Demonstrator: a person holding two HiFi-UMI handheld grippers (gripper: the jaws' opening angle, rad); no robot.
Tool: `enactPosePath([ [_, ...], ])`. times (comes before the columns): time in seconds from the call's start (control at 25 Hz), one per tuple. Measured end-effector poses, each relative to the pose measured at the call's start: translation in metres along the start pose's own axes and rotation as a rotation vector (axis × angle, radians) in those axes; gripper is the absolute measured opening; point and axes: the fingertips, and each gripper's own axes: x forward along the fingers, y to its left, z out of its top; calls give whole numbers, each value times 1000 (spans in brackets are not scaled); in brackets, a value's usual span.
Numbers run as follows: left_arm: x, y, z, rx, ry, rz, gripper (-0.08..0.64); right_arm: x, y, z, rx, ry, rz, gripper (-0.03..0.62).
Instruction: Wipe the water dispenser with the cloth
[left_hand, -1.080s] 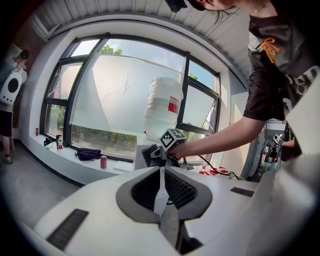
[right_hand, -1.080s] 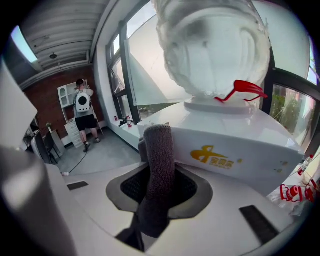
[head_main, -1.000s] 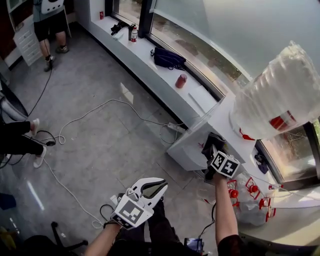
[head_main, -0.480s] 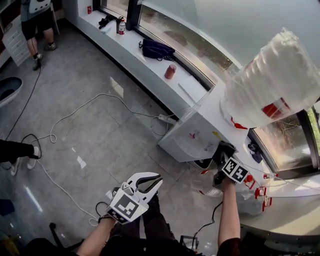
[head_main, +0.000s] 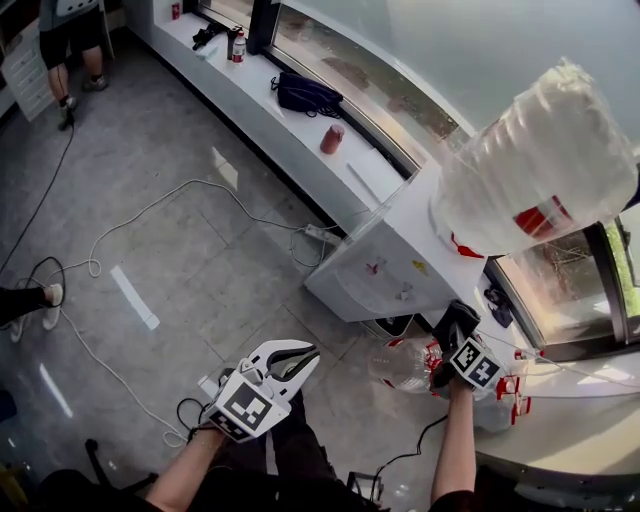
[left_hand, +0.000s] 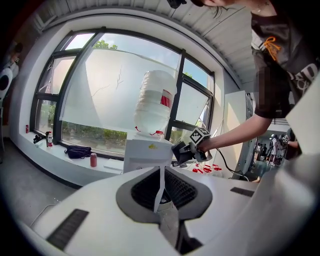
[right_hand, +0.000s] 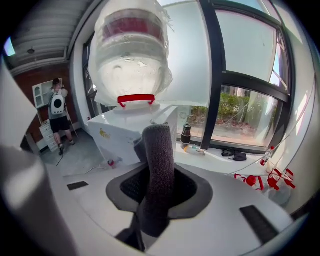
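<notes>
Your right gripper (head_main: 452, 328) is clamped on a dark grey cloth (right_hand: 159, 165). The cloth stands up between the jaws as a thick folded roll, and its top pokes out past the jaw tips. You hold this gripper at the near right corner of the white water dispenser (head_main: 385, 262), low on its side. The cloth is close against the cabinet, but no view shows whether it touches.

Your left gripper (head_main: 298, 362) has its jaws brought together, with only a thin seam between them and nothing held. It hangs over the floor (head_main: 200, 270), well apart from the dispenser and pointing toward it.

The dispenser stands at the end of a white window ledge (head_main: 285, 130). A large clear water bottle (head_main: 540, 165) with a red label sits upside down on top of it. Small red and yellow marks show on the front of the dispenser. Clear bottles with red caps (head_main: 405, 365) lie on the floor just beside its base, near your right gripper.

On the ledge are a red cup (head_main: 332, 138) and, farther along, a black bag (head_main: 305, 95). A white cable (head_main: 150, 212) winds across the floor to a power strip (head_main: 318, 233) near the ledge. A person (right_hand: 59, 117) wearing a white backpack stands at the far end of the room.
</notes>
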Motion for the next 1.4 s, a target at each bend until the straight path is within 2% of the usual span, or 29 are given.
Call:
enactPosePath([
  [0.2, 2, 14, -4, 3, -9, 32, 43, 4, 56, -43, -62, 41, 194, 112],
  [0.32, 0, 27, -9, 1, -20, 52, 43, 19, 95, -70, -94, 49, 246, 112],
  [0.44, 6, 39, -24, 4, -20, 69, 43, 41, 135, -92, -82, 56, 303, 112],
  [0.72, 18, 66, -55, 75, 9, 115, 43, 102, 213, -118, -123, 68, 407, 112],
  [0.84, 19, 76, -70, 51, 10, 136, 43, 132, 235, -123, -157, 60, 398, 112],
  [1.12, 31, 94, -102, 30, 31, 147, 42, 193, 261, -122, -219, -8, 269, 110],
  [1.24, 35, 97, -105, 36, 38, 136, 43, 208, 258, -117, -189, -37, 219, 110],
  [1.4, 43, 98, -103, 51, 41, 127, 42, 225, 238, -121, -91, -26, 180, 110],
])
